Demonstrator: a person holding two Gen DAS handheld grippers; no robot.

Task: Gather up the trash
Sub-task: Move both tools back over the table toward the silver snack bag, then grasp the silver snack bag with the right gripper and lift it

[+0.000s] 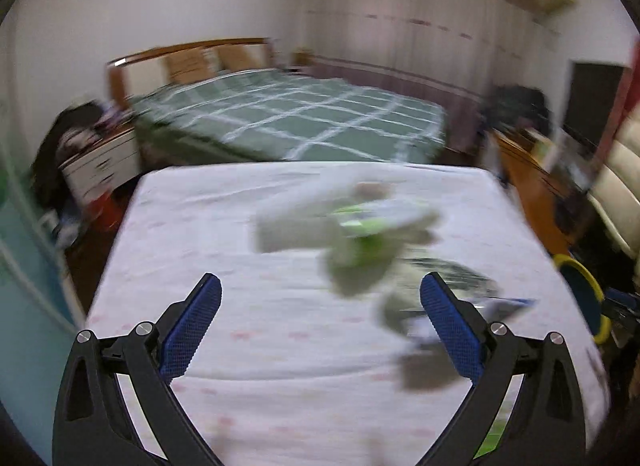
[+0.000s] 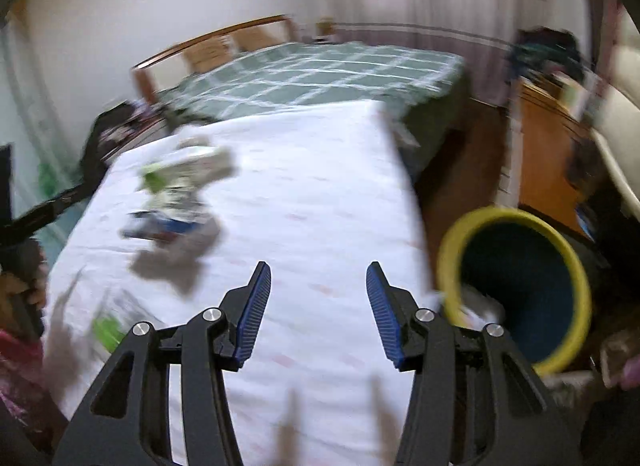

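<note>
Parted blue fingers (image 2: 256,306), yellow-rimmed bin (image 2: 516,290) holding crumpled paper (image 2: 478,308)

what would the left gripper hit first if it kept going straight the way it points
Probably the blurred pile of green-and-white wrappers lying on the white tablecloth. The open left gripper aims slightly left of it, so depth and blur leave this uncertain.

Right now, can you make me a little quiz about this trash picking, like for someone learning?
1. True or false: the left tool is clamped shut on a wrapper.
2. Which side of the white table does the yellow-rimmed bin stand on, seen from the right wrist?
3. Fill in: the trash pile lies on the ____.

Key: 1. False, both the left tool and the right tool are open and hold nothing. 2. The right. 3. Table.
</note>
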